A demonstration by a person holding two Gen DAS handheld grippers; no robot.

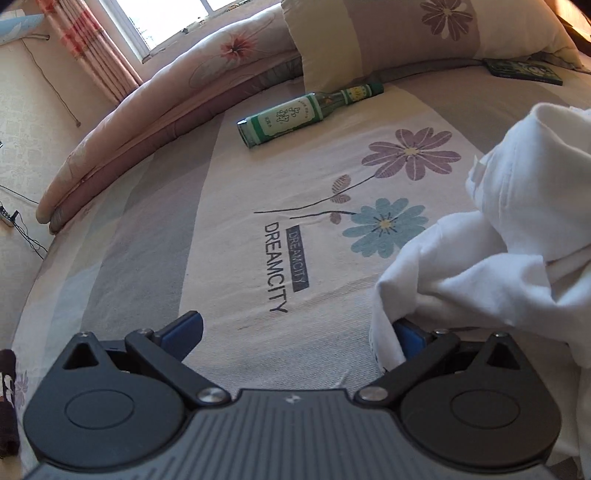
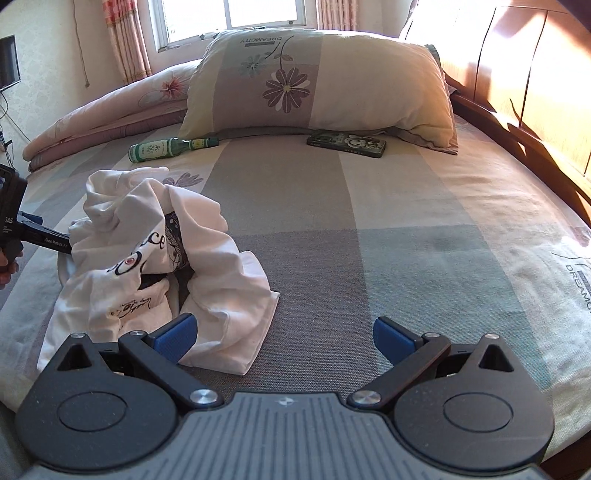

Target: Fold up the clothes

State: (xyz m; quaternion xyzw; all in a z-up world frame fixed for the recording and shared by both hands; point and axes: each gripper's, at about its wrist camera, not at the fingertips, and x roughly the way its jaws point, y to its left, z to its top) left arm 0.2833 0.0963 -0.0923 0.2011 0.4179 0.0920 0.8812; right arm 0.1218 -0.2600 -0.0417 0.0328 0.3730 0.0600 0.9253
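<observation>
Right gripper: Your right gripper point(image 2: 284, 338) hangs low over the bed with its blue fingers point(image 2: 175, 338) spread wide and nothing between them; the left finger sits just in front of the garment's near edge.
Left gripper: Your left gripper point(image 1: 295, 332) is wide too; its right pad point(image 1: 408, 338) is half buried under a fold of white cloth, and you cannot tell whether it presses on it.
Garment: The white printed T-shirt point(image 2: 147, 266) lies crumpled in a heap on the bed sheet point(image 2: 369, 240), left of centre in your right view, black lettering and a printed figure showing in its folds.
Hand: At the left edge of your right view, your left hand point(image 2: 5, 266) shows at the grip.
Sheet: Striped grey and cream, with purple and blue flowers and "DREAMCITY" printed on it.
Bottle: A green glass bottle point(image 1: 295, 116) lies on its side beyond the shirt.
Phone: A phone in a cartoon case point(image 2: 347, 144) rests flat near the pillow point(image 2: 321, 85).
Far side: A folded floral quilt point(image 2: 110, 107), then the window point(image 2: 232, 14) and pink curtains point(image 2: 127, 40).
</observation>
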